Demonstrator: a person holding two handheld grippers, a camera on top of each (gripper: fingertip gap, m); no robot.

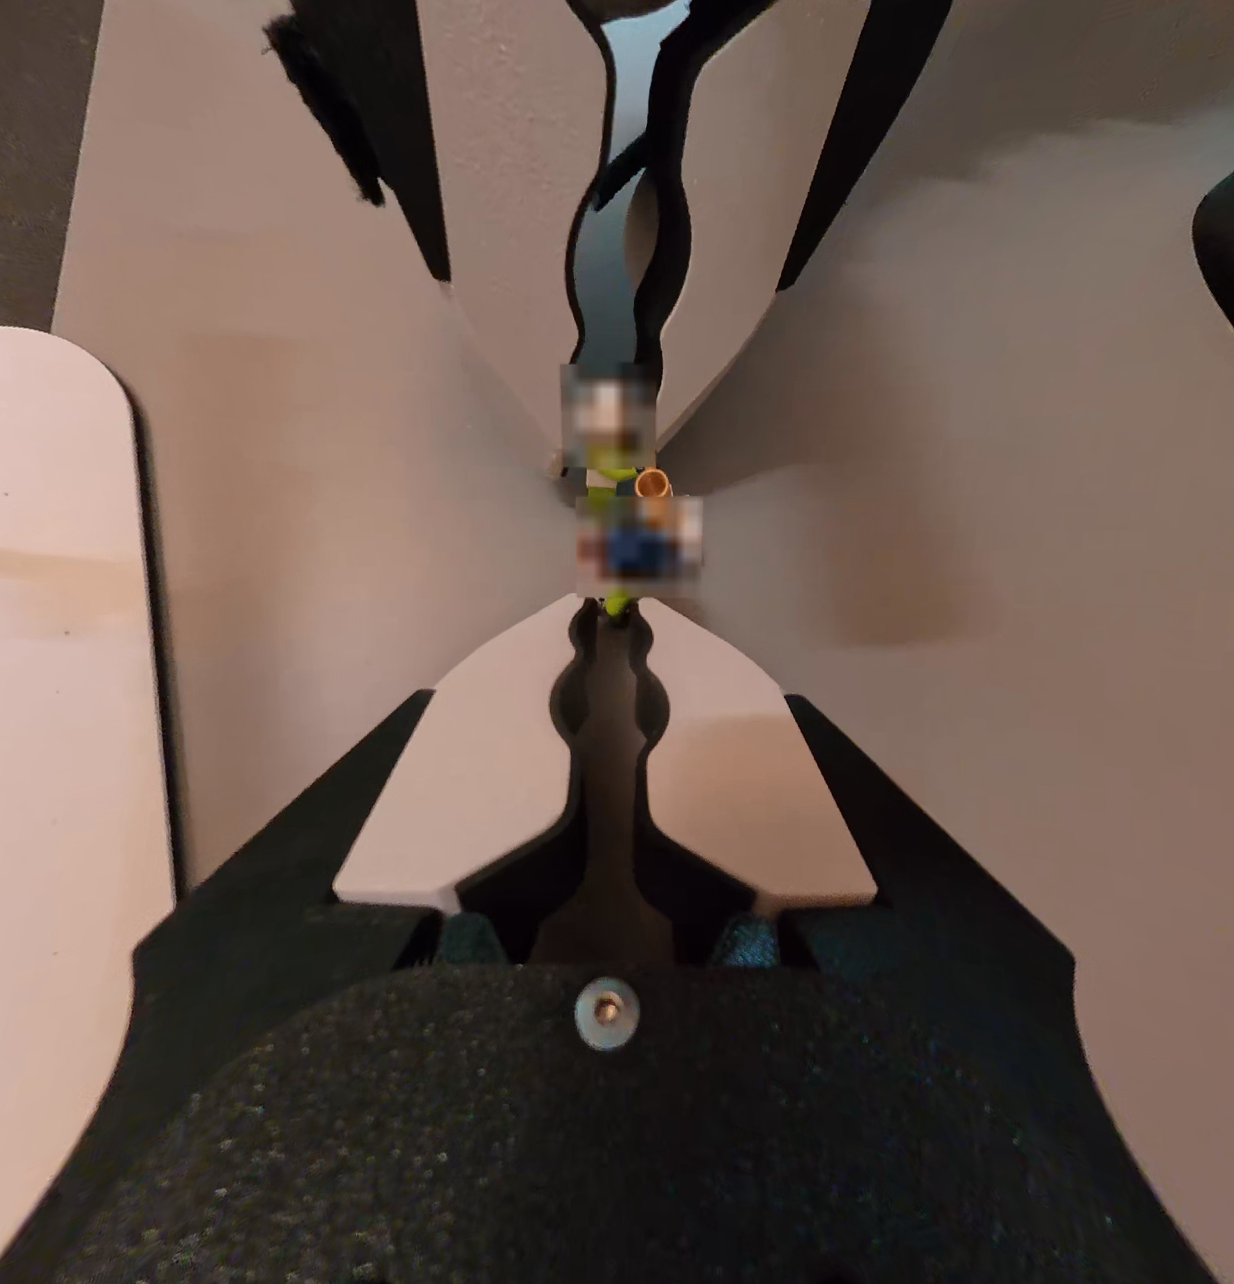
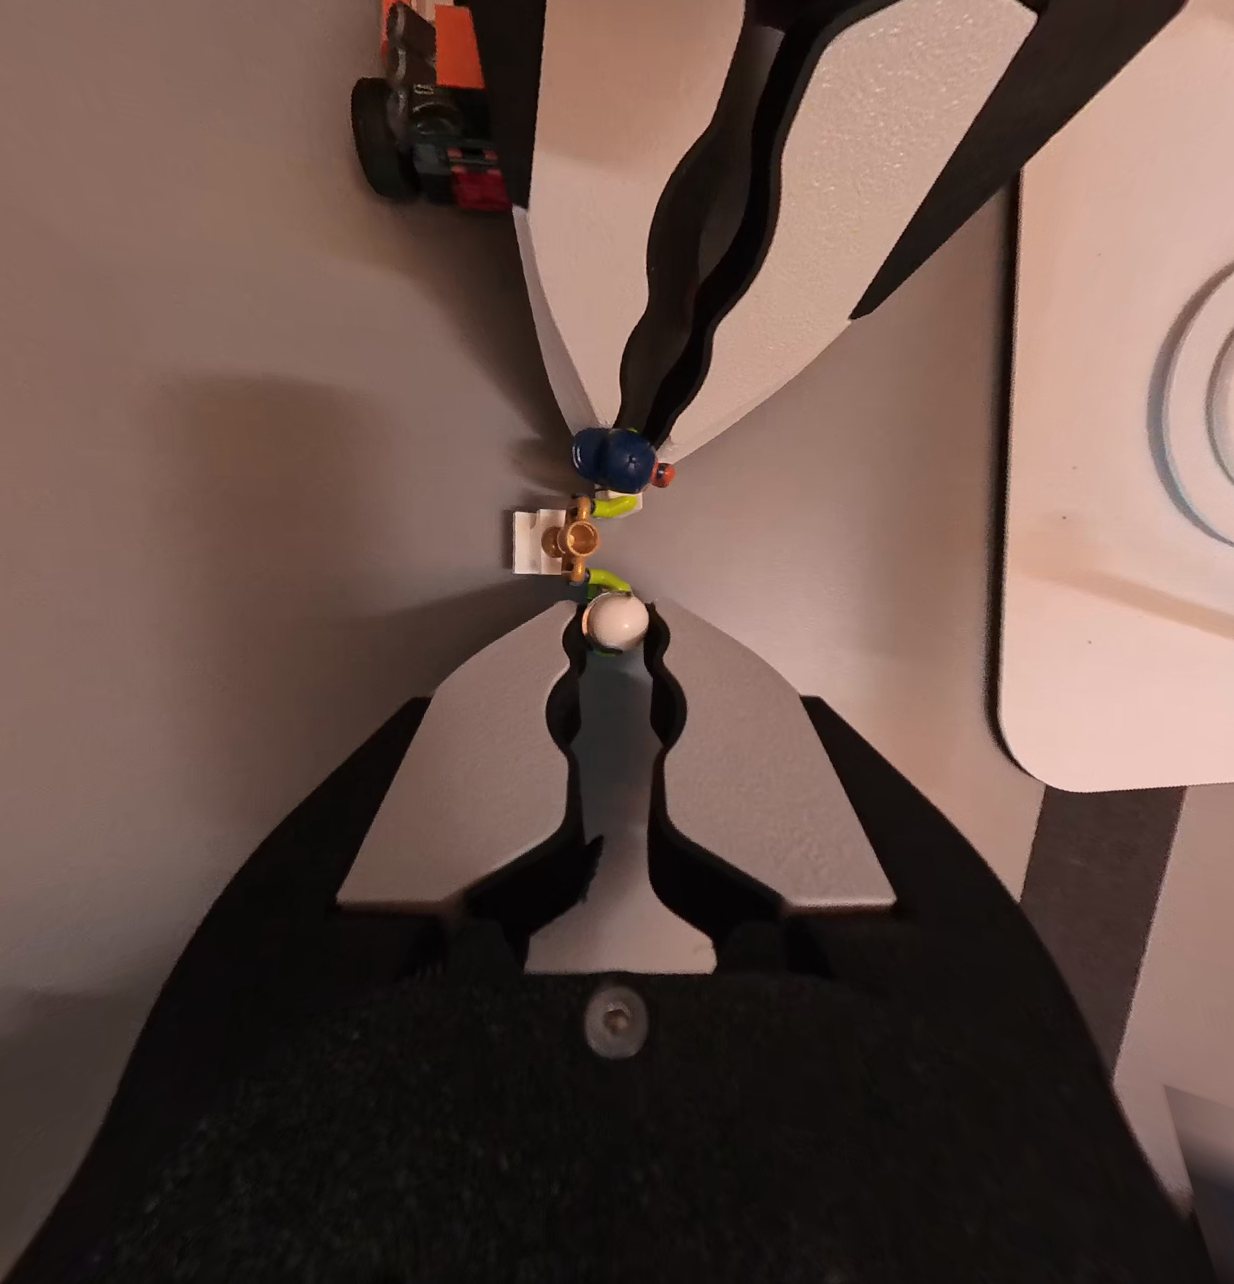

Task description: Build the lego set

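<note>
Pale grey table point(image 2: 183, 625) fills both my feeds, and the two claws meet tip to tip over it.

From the right wrist view, nearest me is the right claw point(image 2: 614, 629). Its tips are pinched onto a white-headed figure point(image 2: 614, 624), though a wavy gap stays between the fingers further back. That figure's lime arm point(image 2: 610, 578) reaches away from me toward a gold cup point(image 2: 579, 540), which sits midway between the claws. Just left of the cup, touching or nearly so, I see a small white brick point(image 2: 530, 545); I cannot tell whether it rests on the table.

Beyond the cup is a blue-capped figure point(image 2: 612, 462), also with a lime arm toward the cup. The left claw point(image 1: 617, 611) comes in from the far side and clamps that figure at its tips. On the left wrist feed I see those tips closed on a lime bit of it; the rest is mostly masked.

Far left stands an orange and black car point(image 2: 426, 139), partly hidden behind the left claw. A white tray point(image 2: 1086, 695) lies on the right, well apart from the figures.
</note>
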